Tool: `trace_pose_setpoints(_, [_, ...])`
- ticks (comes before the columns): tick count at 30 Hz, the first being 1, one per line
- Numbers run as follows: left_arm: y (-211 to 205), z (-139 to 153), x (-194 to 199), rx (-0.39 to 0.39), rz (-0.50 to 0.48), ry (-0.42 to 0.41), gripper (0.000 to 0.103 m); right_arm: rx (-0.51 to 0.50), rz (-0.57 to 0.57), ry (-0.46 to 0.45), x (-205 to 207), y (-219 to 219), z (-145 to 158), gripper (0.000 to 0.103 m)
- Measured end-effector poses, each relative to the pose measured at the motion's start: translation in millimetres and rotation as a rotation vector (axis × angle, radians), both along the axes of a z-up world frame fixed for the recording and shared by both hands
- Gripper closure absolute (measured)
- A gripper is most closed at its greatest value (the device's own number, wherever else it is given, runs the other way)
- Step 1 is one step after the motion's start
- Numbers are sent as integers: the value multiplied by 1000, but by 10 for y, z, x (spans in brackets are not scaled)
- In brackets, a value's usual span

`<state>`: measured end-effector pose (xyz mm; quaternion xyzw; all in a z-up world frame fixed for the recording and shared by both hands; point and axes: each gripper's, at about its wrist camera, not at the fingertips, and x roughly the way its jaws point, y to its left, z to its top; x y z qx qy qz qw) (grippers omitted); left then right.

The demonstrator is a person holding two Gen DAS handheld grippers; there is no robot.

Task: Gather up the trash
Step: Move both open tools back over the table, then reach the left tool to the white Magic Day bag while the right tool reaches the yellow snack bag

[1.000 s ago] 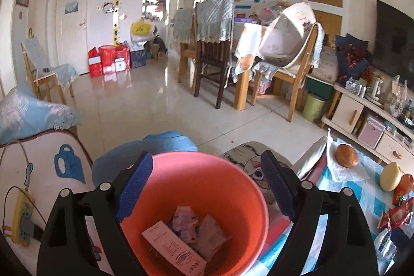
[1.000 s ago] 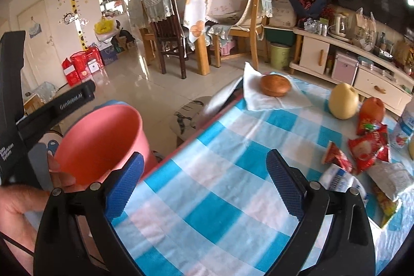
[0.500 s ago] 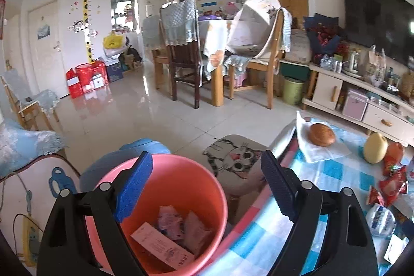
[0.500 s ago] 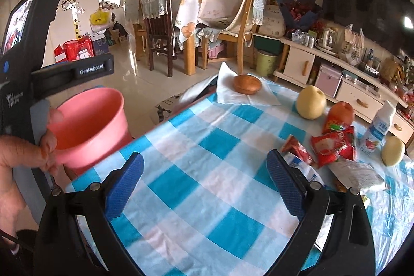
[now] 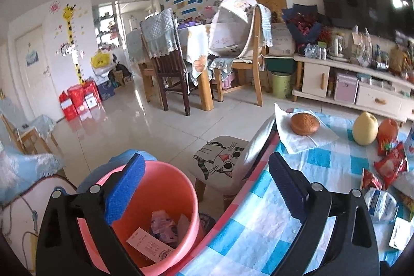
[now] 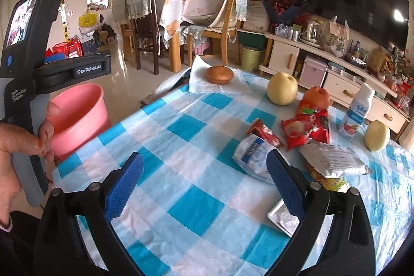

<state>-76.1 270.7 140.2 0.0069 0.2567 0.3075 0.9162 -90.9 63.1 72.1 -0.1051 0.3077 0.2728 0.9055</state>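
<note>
A pink bucket (image 5: 168, 188) stands on the floor by the table's edge, with a paper slip (image 5: 148, 245) and crumpled wrappers inside. My left gripper (image 5: 205, 159) hovers above its rim and the tablecloth's edge; its jaws are opening and nothing is between them. My right gripper (image 6: 204, 155) is open over the blue-checked tablecloth (image 6: 181, 136). Just beyond its right finger lie a white-blue packet (image 6: 252, 154), red wrappers (image 6: 308, 128), a grey packet (image 6: 333, 159) and a foil piece (image 6: 282, 219). A hand (image 6: 15, 146) holds the left gripper's handle beside the bucket (image 6: 77, 115).
On the table also sit a bun on a napkin (image 6: 220, 74), a pear (image 6: 282, 88), an orange fruit (image 6: 317, 96), a milk bottle (image 6: 357, 113) and a second pear (image 6: 376, 139). A cat-print stool (image 5: 222, 162) stands beside the bucket. Dining chairs and a cabinet are behind.
Both views have swung right toward the table. The bucket has slid left in both views, and more of the cloth and the wrappers now show. The left view has rolled level.
</note>
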Motion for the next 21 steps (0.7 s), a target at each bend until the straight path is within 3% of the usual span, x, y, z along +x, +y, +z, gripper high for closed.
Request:
trace_pose_setpoints(14, [-443, -32, 88, 75, -85, 23, 7, -5, -36, -13, -10, -441, 19, 7])
trace_pose_setpoints(21, [-607, -50, 173, 65, -143, 34, 7, 15, -66, 1, 23, -681, -68, 6])
